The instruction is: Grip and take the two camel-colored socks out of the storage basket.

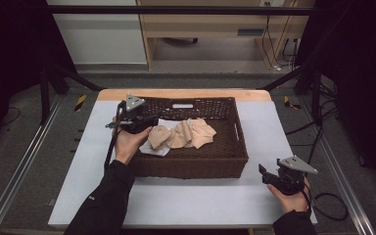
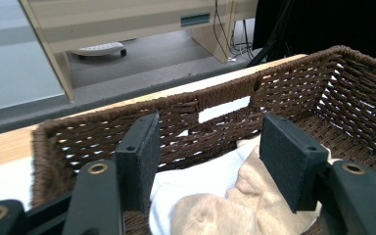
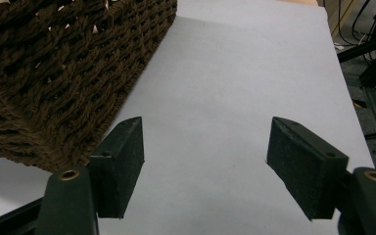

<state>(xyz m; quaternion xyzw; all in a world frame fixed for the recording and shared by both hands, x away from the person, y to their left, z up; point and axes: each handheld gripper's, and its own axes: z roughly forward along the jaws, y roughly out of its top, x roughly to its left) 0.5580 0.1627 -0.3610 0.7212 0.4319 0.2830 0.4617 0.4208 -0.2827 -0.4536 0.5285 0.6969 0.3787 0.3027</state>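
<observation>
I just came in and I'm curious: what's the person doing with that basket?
A person holds a gripper in each hand. The left gripper hangs open inside the brown basket, just above the tan cloths lying on a white cloth, gripping nothing yet. It looks set to grab one. The right gripper waits open over the table beside the basket.

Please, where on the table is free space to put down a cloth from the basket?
Free: the white table cover in front of the basket, between the two forearms, and the strip right of the basket, ahead of the right claw. Crowded: inside the basket, where beige cloths lie under the left claw.
</observation>
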